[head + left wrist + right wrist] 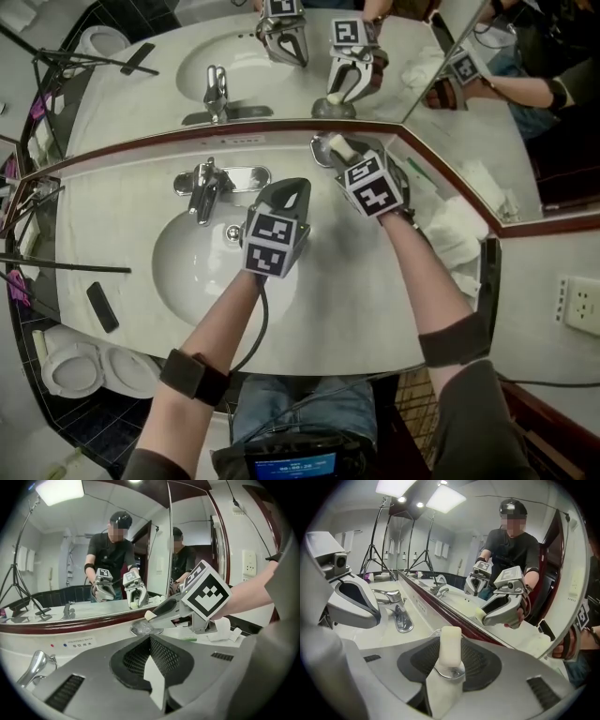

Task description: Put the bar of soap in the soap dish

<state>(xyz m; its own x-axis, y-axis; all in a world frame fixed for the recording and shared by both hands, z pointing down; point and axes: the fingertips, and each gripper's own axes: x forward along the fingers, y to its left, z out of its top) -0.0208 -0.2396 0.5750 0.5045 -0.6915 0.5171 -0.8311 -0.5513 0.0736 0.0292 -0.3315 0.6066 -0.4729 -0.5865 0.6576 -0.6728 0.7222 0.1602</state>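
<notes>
Your right tongs [449,670], half-open, grip the cream oblong soap bar [451,646], clear glass dish [142,628] just beneath; your left tongs [154,667] sit closed, empty.

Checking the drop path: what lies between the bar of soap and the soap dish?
Nothing. In the left gripper view the soap, held by the right gripper, hangs just above the clear dish, with only air between.

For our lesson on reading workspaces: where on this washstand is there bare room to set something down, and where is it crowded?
Free: the counter left of the basin, between faucet and black bar; plus the front strip. Crowded: the back right corner, with soap dish, right claw and white cloths.
</notes>
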